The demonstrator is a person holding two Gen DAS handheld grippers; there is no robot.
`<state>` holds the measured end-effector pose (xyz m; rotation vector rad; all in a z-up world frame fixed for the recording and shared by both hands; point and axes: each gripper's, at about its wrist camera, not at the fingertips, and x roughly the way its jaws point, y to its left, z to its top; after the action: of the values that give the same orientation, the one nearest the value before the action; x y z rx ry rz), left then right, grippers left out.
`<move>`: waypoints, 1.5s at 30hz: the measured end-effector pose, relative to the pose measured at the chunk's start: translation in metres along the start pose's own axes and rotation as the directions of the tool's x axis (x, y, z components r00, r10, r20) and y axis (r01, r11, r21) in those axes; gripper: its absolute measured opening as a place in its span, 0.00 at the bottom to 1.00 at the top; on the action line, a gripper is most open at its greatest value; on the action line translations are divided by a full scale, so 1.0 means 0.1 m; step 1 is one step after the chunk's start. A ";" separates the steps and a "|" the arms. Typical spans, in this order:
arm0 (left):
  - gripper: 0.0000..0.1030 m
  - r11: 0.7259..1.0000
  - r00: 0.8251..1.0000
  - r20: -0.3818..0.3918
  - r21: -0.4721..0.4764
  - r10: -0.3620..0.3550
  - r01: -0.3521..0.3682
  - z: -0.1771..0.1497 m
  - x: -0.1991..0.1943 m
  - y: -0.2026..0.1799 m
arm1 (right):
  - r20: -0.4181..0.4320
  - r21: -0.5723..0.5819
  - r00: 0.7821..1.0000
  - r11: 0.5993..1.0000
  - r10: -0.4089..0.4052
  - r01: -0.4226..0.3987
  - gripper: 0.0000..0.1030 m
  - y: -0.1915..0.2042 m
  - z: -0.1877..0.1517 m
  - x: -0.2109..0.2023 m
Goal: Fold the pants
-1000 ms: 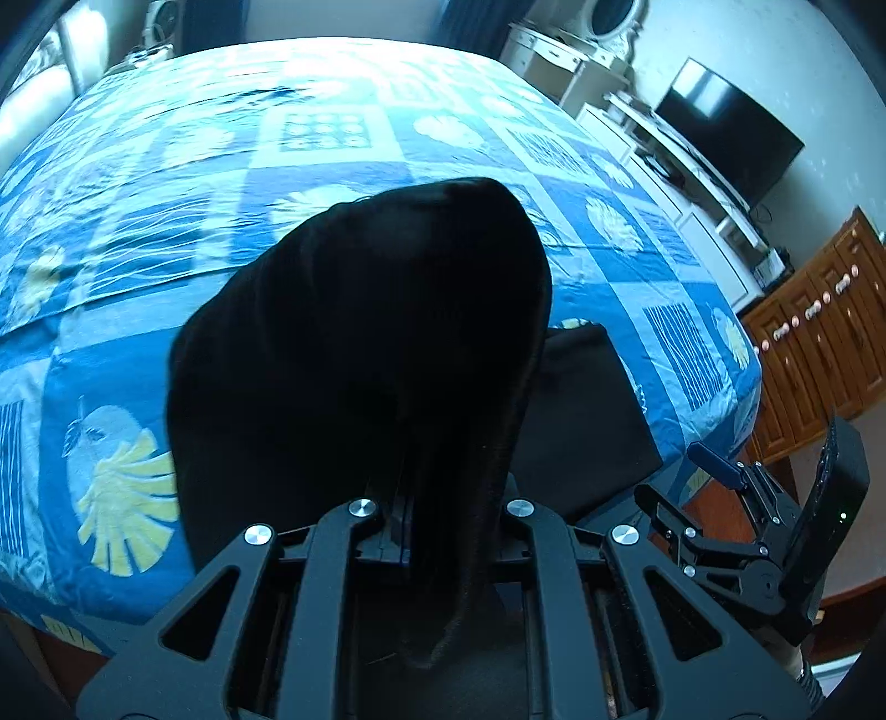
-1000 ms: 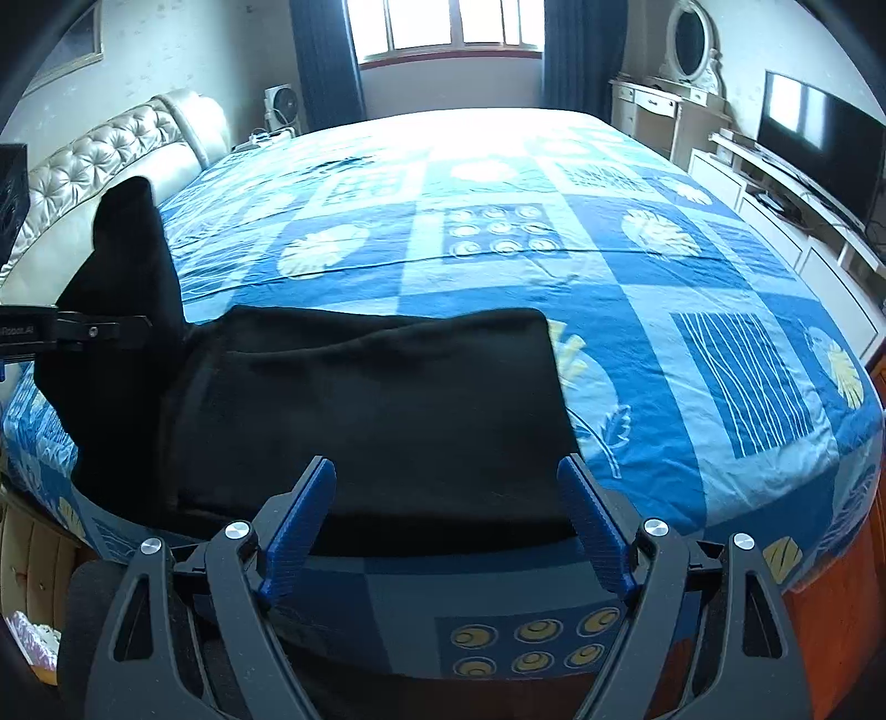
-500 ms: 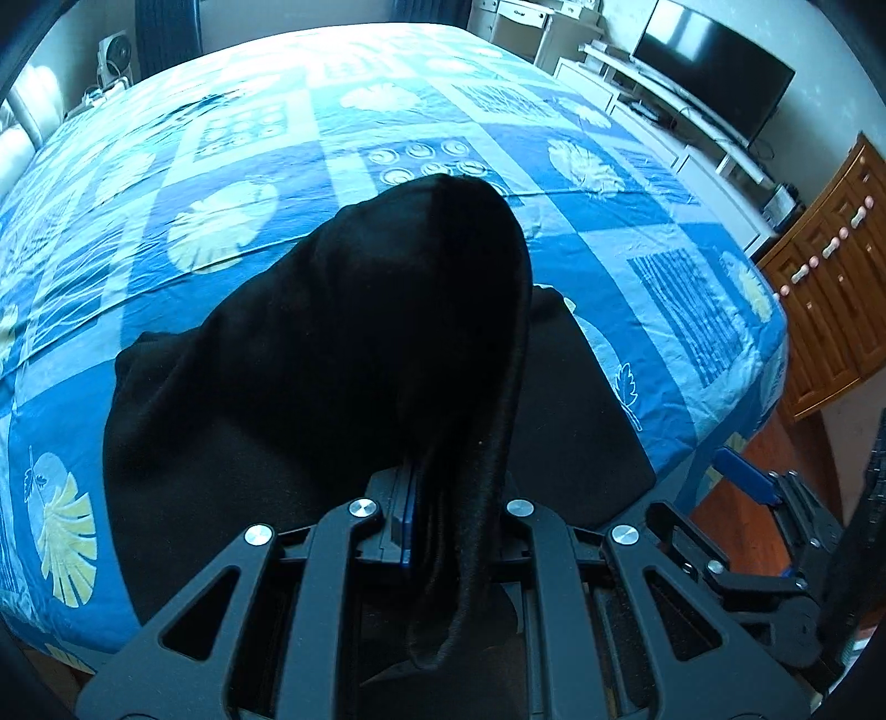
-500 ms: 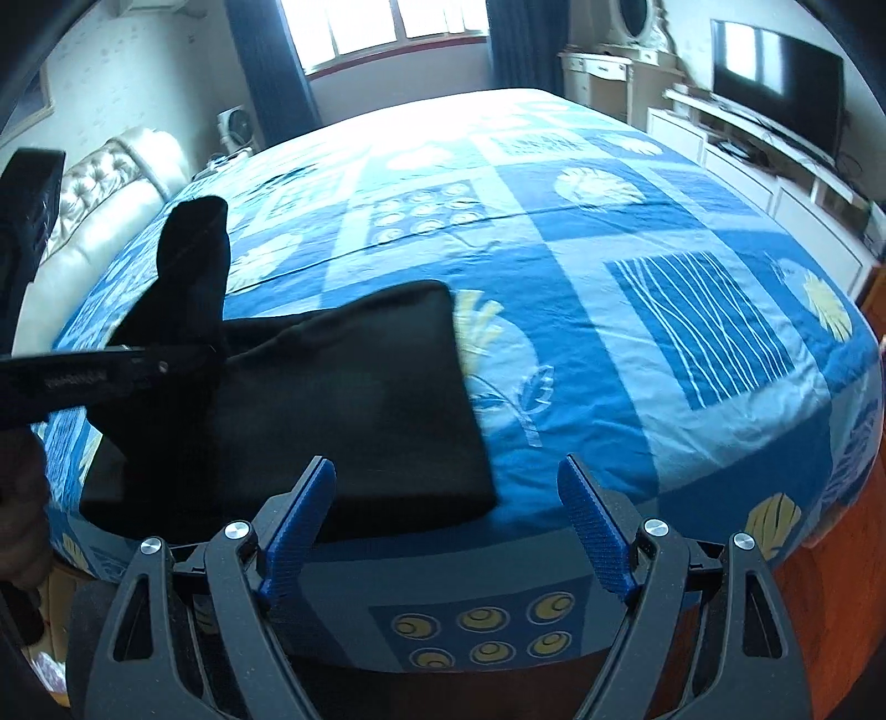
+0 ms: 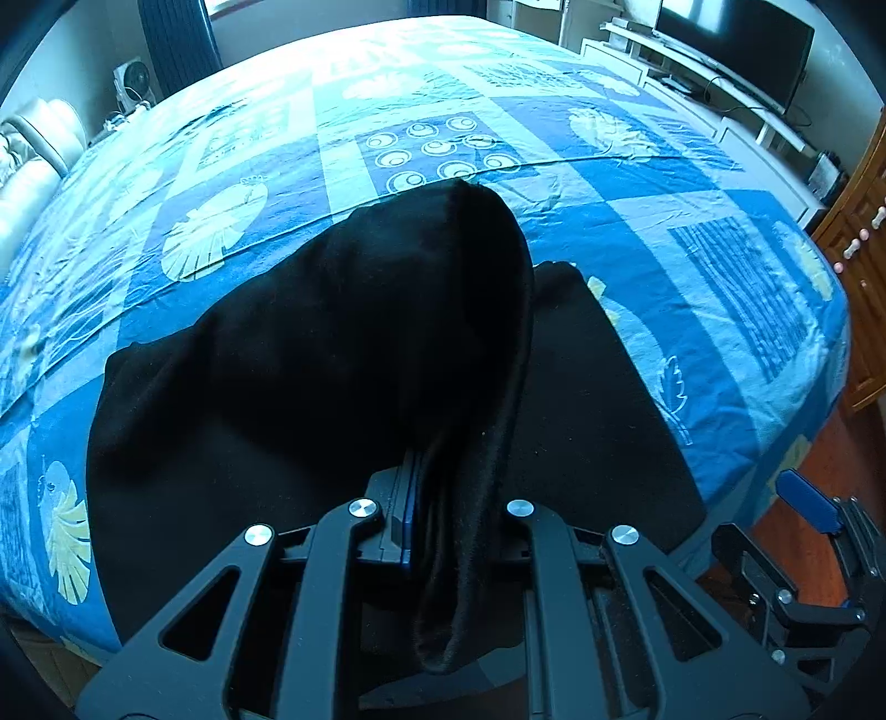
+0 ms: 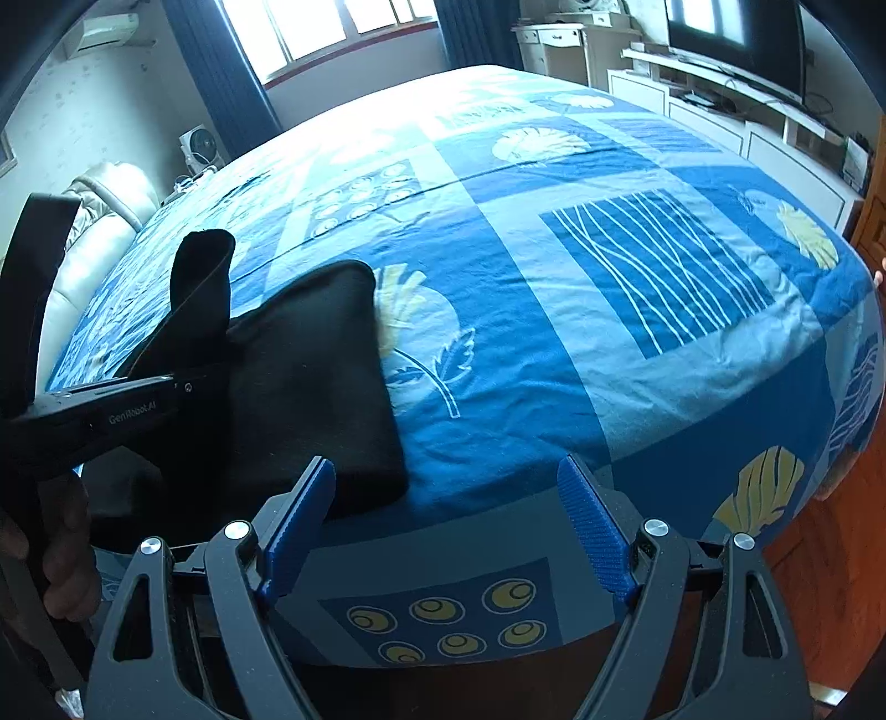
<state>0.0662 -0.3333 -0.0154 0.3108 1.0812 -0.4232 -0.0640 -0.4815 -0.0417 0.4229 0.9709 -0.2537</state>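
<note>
The black pants [image 5: 343,343] lie partly folded on the blue patterned bed [image 5: 637,183] near its front edge. My left gripper [image 5: 443,531] is shut on a bunched end of the pants and holds it lifted over the flat part; the cloth drapes over the jaws and hides the fingertips. In the right wrist view the pants [image 6: 310,382] lie at the left, with the raised end standing above the left gripper's body [image 6: 111,410]. My right gripper [image 6: 448,526] is open and empty, at the bed's front edge, just right of the pants' corner.
A padded headboard [image 6: 94,232] is on the left. A TV [image 5: 736,50] on a white low cabinet and a wooden cabinet [image 5: 864,266] stand to the right of the bed. A fan [image 6: 199,147] and windows are at the far end. Red wooden floor [image 6: 819,598] lies below the bed's corner.
My left gripper has carried the lifted end of the pants rightward over the flat part. My right gripper has moved right, off the pants toward the bed's corner, still open.
</note>
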 end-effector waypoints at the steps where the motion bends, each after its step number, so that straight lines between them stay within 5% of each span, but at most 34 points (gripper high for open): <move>1: 0.12 1.000 1.000 0.001 0.003 0.013 -0.013 0.00 0.01 -0.02 | -0.002 0.002 1.000 1.000 0.000 0.000 0.79 -0.01 0.00 0.01; 24: 0.21 0.990 0.991 0.033 0.056 0.131 -0.132 -0.04 0.06 -0.28 | -0.006 0.053 1.000 0.999 -0.005 0.006 0.79 -0.24 -0.01 0.02; 36: 0.84 0.997 0.990 0.124 0.034 0.069 -0.073 -0.11 -0.32 -0.32 | -0.003 0.038 0.999 0.999 -0.037 0.038 0.79 -0.27 -0.01 -0.06; 45: 0.89 0.999 0.985 0.168 -0.041 0.038 -0.032 -0.29 -0.73 0.19 | 0.010 0.054 1.000 0.998 -0.026 0.025 0.79 -0.26 0.04 -0.20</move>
<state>0.0234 -0.2907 0.0384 0.2550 0.9155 -0.3897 -0.0825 -0.5063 -0.0292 0.4582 0.9610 -0.3056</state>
